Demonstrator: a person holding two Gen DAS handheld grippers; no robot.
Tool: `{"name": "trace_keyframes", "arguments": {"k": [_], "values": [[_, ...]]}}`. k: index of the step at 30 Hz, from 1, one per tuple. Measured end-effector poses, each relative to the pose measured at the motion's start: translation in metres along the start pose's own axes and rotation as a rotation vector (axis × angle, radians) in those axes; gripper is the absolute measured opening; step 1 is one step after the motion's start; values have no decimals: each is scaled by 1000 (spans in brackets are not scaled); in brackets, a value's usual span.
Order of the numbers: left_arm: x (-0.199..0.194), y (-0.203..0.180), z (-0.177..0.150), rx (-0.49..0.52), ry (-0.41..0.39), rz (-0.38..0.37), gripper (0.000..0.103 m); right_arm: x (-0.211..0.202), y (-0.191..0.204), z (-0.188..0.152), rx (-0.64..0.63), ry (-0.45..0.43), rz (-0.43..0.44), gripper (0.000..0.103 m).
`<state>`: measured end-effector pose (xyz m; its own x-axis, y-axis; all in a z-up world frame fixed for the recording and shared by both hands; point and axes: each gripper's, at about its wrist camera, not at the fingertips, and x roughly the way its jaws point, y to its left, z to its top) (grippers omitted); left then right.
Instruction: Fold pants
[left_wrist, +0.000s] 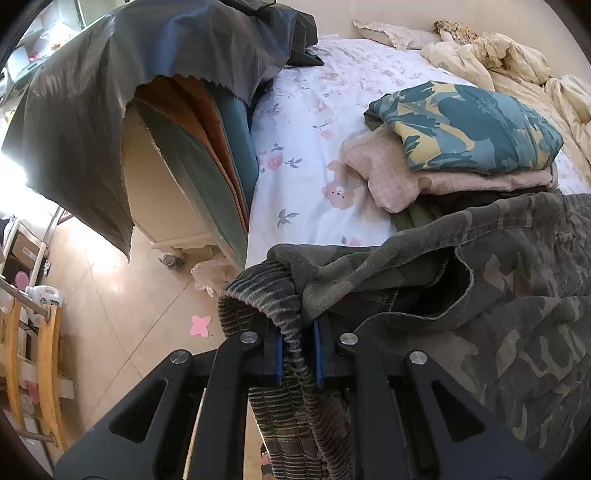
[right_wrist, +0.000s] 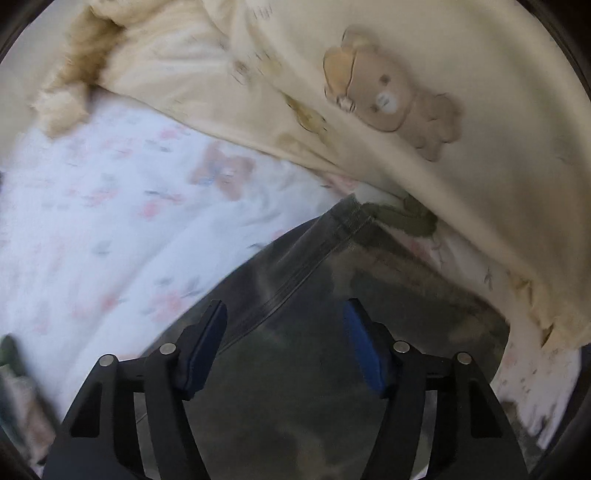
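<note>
Your left claw (left_wrist: 299, 350) is pinching the ribbed elastic waistband (left_wrist: 258, 295) of the pants (left_wrist: 480, 295); the band runs straight down between the blue pads (left_wrist: 317, 354), which press it from both sides. From that pinch the camouflage cloth spreads out to the right of the claw and ahead of it, lying on the bed at its near edge, with a dark opening gaping just right of the pinch. Farther ahead and to the right sits a stack of folded clothes (left_wrist: 461, 155), a teal and yellow piece on top of a pink one. It rests on the floral sheet (left_wrist: 314, 122). To the left of the claw the tiled floor (left_wrist: 122, 295) drops away beside the bed, and dark cloth (left_wrist: 110, 92) hangs over layered fabrics farther up on that side.

Your right claw (right_wrist: 284, 332) is spread wide, nothing between its pads. It hangs over a pant leg (right_wrist: 295, 369); the view is smeared, so you cannot tell whether the fingers touch the cloth. The leg runs ahead of the claw to its hem (right_wrist: 351, 221). Left of it lies the sheet (right_wrist: 110, 221), and beyond and to the right a cream quilt (right_wrist: 480, 147) with a bear print covers the bed.
</note>
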<state>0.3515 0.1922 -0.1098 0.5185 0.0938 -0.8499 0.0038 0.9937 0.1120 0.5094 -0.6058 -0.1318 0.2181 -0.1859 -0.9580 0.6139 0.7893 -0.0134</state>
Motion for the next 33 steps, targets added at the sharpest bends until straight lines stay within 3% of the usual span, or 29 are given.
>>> {"name": "trace_keyframes", "arguments": {"k": [2, 8, 9, 10, 12, 19, 25, 29, 33], "values": [[2, -2, 0, 11, -1, 8, 10, 13, -3, 9, 16, -4, -2, 57], [9, -6, -4, 38, 7, 29, 10, 29, -7, 30, 34, -35, -51, 49], [9, -6, -4, 42, 7, 31, 10, 33, -6, 32, 23, -25, -56, 36], [8, -6, -4, 45, 5, 31, 10, 36, -6, 34, 13, -23, -61, 16], [7, -4, -4, 37, 7, 22, 10, 32, -6, 33, -7, -57, -76, 1], [-8, -4, -1, 65, -49, 26, 9, -34, -8, 15, -78, -207, -59, 1], [-46, 8, -3, 68, -130, -28, 9, -109, -36, 9, -76, -297, -25, 1], [-80, 8, -10, 130, -207, -62, 9, -158, -58, 1, -69, -337, -12, 0], [-101, 16, -18, 158, -224, -74, 9, -199, -91, -11, -31, -369, -11, 0]]}}
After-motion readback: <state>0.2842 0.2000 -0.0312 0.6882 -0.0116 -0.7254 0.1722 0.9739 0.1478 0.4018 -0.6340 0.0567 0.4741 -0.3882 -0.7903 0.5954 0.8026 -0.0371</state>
